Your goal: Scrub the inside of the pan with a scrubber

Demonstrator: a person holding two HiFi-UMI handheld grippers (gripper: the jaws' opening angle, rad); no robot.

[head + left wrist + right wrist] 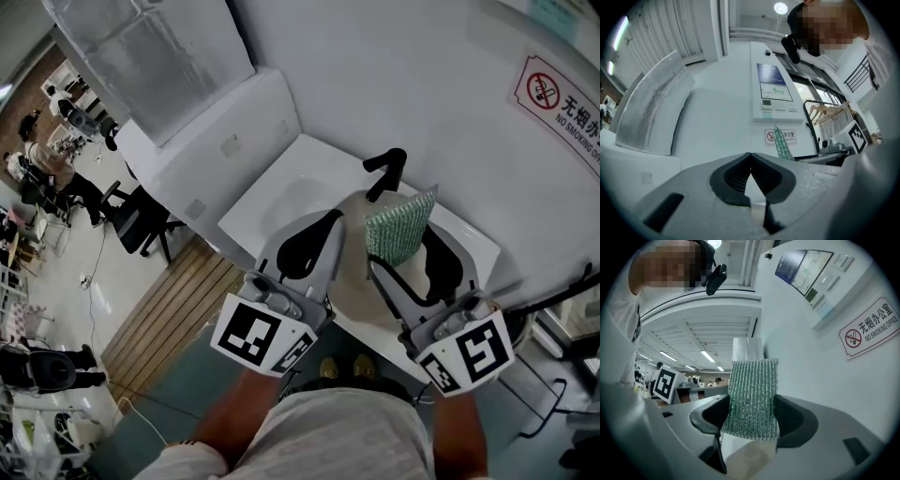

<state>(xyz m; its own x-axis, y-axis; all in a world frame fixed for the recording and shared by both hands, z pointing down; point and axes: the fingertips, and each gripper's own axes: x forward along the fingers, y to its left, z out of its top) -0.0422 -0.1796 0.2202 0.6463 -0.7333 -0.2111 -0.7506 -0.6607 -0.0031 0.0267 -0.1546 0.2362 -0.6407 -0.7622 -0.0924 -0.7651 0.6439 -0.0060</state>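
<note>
A cream pan (352, 251) with a black handle (385, 172) rests on a white counter (281, 197), largely hidden behind both grippers in the head view. My right gripper (405, 248) is shut on a green mesh scrubber (400, 225), which sticks up from its jaws above the pan. In the right gripper view the scrubber (753, 397) is clamped upright between the black pads of that gripper (752, 418). My left gripper (330, 225) hovers over the pan's left side, and its jaws meet at the tip of that gripper (750, 165) with nothing between them. The scrubber (782, 145) also shows in the left gripper view.
A white wall with a no-smoking sign (561, 98) rises right behind the counter. A frosted panel (150, 56) stands at the back left. An office chair (141, 220) and a strip of wooden floor (183, 305) lie to the left. A clothes rack (827, 110) stands on the right.
</note>
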